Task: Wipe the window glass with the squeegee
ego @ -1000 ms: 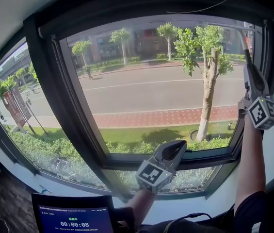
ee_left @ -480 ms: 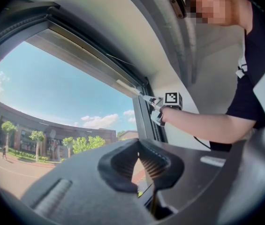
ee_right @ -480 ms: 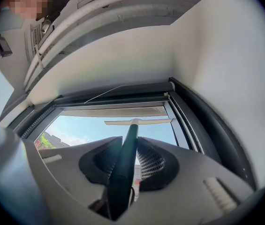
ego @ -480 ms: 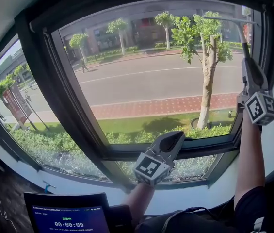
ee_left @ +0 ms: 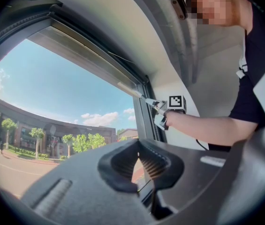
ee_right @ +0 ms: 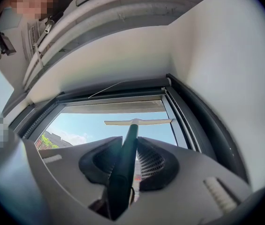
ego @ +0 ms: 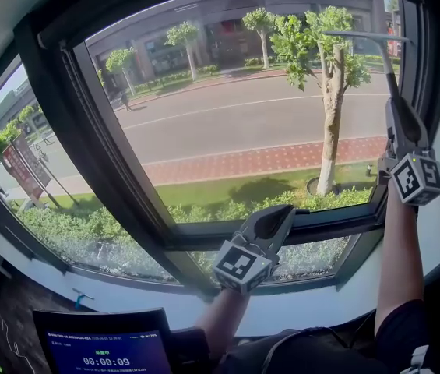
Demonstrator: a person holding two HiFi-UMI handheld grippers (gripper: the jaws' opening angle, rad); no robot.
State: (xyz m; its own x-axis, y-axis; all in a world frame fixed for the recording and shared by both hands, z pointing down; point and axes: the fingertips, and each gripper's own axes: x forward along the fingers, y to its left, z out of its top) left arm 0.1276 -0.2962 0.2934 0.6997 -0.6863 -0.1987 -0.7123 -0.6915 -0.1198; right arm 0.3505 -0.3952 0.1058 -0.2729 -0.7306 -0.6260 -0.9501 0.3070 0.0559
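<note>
Right gripper is pinching the squeegee by its dark handle, jaws closing on both sides of it, and is holding the pale blade level at the top right corner of the window glass. Left gripper is hovering by the glass's lower edge, jaws pressing together, empty.
</note>
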